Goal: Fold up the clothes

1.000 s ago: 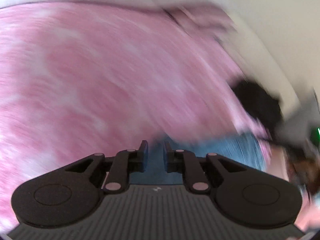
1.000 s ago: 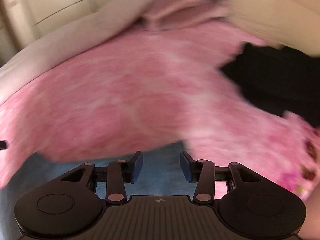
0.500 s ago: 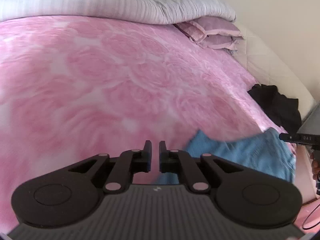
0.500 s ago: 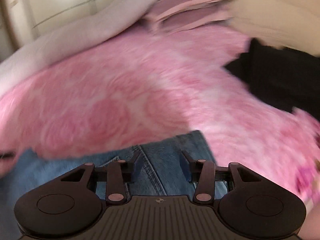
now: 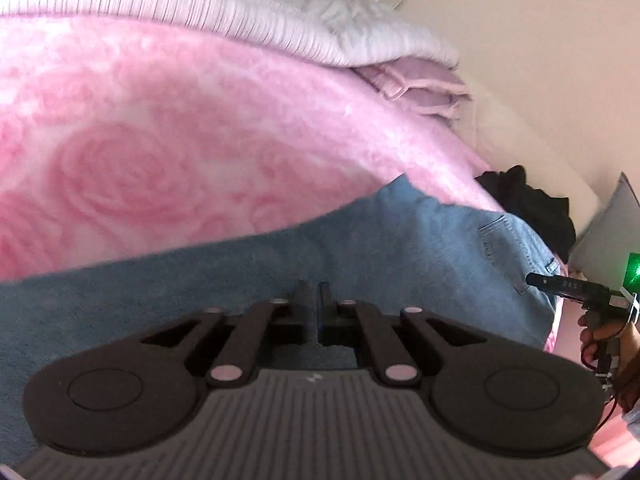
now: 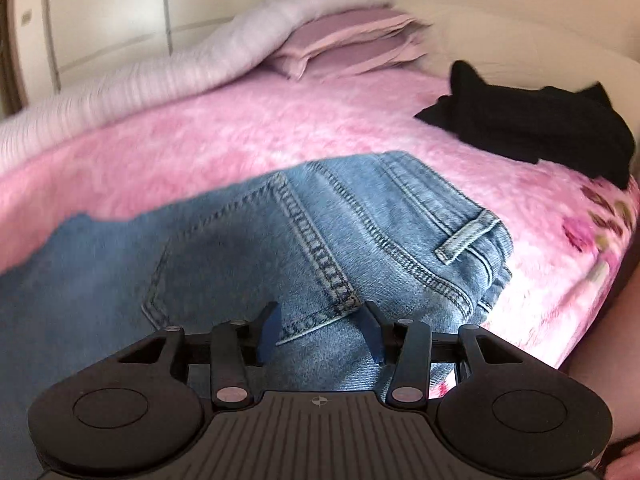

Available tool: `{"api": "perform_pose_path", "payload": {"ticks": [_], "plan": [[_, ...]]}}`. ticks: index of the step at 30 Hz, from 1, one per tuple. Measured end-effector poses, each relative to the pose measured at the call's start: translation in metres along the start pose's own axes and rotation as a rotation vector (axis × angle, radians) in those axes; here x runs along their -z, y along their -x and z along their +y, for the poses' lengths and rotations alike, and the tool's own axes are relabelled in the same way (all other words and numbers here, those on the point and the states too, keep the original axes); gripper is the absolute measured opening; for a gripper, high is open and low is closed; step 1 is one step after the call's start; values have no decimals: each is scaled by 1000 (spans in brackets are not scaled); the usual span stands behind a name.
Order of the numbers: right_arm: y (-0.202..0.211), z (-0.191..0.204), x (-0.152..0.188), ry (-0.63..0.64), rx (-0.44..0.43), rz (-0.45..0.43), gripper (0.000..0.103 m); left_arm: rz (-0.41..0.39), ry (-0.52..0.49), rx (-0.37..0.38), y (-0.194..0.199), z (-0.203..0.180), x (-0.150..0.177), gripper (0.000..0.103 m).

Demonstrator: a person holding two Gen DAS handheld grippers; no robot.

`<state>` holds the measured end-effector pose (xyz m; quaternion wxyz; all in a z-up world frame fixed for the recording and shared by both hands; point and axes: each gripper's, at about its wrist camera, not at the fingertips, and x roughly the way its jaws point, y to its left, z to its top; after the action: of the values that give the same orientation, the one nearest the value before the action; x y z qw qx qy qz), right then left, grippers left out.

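- Jeans (image 6: 320, 240) lie spread along the pink bed (image 6: 240, 132), seat end showing, no cross-fold visible.
- Left tongs (image 5: 312, 300) nearly closed, empty; right tongs (image 6: 320, 328) open above the seat.
- Black clothes (image 6: 540, 128) sit in a heap beyond.

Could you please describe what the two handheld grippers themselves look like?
Both are matte black linkages with pale rivets on ribbed grey bodies. The left gripper has black fingers; the right gripper has blue pads. In the left view the right one shows a green light and red cable.
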<state>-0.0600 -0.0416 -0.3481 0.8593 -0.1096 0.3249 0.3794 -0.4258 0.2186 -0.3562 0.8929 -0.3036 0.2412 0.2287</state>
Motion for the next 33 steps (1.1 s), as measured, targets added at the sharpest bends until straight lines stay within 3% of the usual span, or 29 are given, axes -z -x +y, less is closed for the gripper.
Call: {"api": "perform_pose_path", "payload": {"ticks": [5,8,11,13,17,19,21,22,24,27,33], "plan": [[24,26,28,98,-1,-49,46,-72,-118,-74,43,-21,33,9],[39,44,47,169,-1,-75,46,-50,-81,-220,81,-22,71,8],[56,61,58,211,-41,-92,46,-112,-32,-302,122,-15,95,10],[61,71,65,217,-64,-75,46,-150,28,-416,138,-5,105,10],[71,91,77,227,-111,-41,48,-163,150,-506,163,2,116,9],[75,101,83,233,-134,-24,48,-145,142,-555,170,-15,115,9],[80,111,89,238,-157,-6,48,-101,126,-606,172,-31,115,16],[83,114,90,229,-179,23,48,-87,134,-615,175,-40,118,23],[91,113,87,183,-245,116,48,-69,139,-616,180,-58,122,26],[122,119,89,145,-312,122,48,-56,130,-589,185,-84,128,30],[173,119,85,115,-275,117,49,-57,115,-568,199,-125,130,41]]}}
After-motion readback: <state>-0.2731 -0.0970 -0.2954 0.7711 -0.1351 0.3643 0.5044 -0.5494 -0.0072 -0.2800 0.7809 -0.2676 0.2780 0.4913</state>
